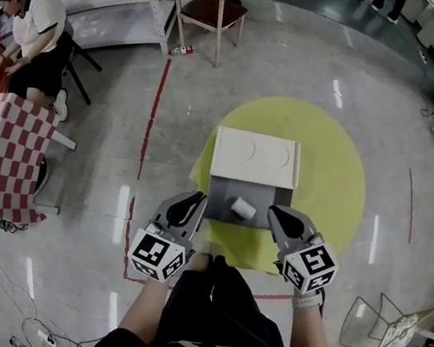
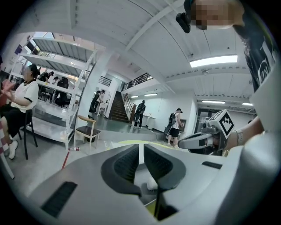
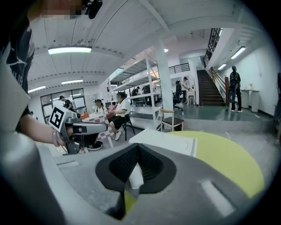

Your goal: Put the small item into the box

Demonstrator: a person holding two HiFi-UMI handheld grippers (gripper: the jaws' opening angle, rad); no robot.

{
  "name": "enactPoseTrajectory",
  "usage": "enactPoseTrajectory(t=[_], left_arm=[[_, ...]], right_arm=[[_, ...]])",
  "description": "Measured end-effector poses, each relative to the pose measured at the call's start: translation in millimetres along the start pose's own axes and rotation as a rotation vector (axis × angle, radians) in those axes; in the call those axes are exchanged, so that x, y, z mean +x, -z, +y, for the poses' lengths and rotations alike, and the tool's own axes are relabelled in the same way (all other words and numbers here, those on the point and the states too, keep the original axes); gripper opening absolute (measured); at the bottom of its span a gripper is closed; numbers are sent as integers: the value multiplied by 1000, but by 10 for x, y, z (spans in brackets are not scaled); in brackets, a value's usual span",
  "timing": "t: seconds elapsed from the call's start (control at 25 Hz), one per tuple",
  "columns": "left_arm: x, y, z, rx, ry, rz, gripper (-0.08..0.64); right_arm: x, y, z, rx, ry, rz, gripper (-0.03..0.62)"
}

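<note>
A grey box [image 1: 223,187] lies on the floor with its white lid [image 1: 256,157] folded back. The small white item [image 1: 243,207] lies inside the box near its front wall. My left gripper [image 1: 198,198] hovers at the box's front left corner, its jaws drawn together to a thin slit with nothing in them. My right gripper [image 1: 274,211] hovers at the front right corner, shut and empty, a little apart from the item. In the left gripper view the item [image 2: 151,183] shows beyond the gripper [image 2: 141,147]. In the right gripper view the item [image 3: 135,176] lies beyond the closed gripper [image 3: 137,146].
The box sits on a round yellow mat [image 1: 327,165]. A wooden chair [image 1: 209,10] and metal shelving stand at the back. At the left are a checkered table [image 1: 2,153] and a seated person [image 1: 36,28]. A wire rack [image 1: 377,322] stands at the right.
</note>
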State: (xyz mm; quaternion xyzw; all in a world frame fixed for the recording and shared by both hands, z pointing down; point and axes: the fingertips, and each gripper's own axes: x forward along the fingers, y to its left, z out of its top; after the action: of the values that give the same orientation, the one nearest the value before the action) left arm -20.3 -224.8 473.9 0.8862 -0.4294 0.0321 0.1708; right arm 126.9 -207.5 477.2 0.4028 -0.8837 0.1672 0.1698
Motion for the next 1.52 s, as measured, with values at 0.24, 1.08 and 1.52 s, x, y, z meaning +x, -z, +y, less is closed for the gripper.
enactPoseTrajectory(t=[0.24, 1.08, 1.52], left_arm=[[17, -128, -88, 16, 24, -15, 32], [106, -687, -253, 57, 51, -89, 21], [115, -893, -252, 81, 45, -113, 21]], right_arm=[[-131, -183, -46, 110, 6, -110, 6], [-405, -650, -100, 70, 62, -219, 6], [-465, -846, -149, 59, 103, -279, 6]])
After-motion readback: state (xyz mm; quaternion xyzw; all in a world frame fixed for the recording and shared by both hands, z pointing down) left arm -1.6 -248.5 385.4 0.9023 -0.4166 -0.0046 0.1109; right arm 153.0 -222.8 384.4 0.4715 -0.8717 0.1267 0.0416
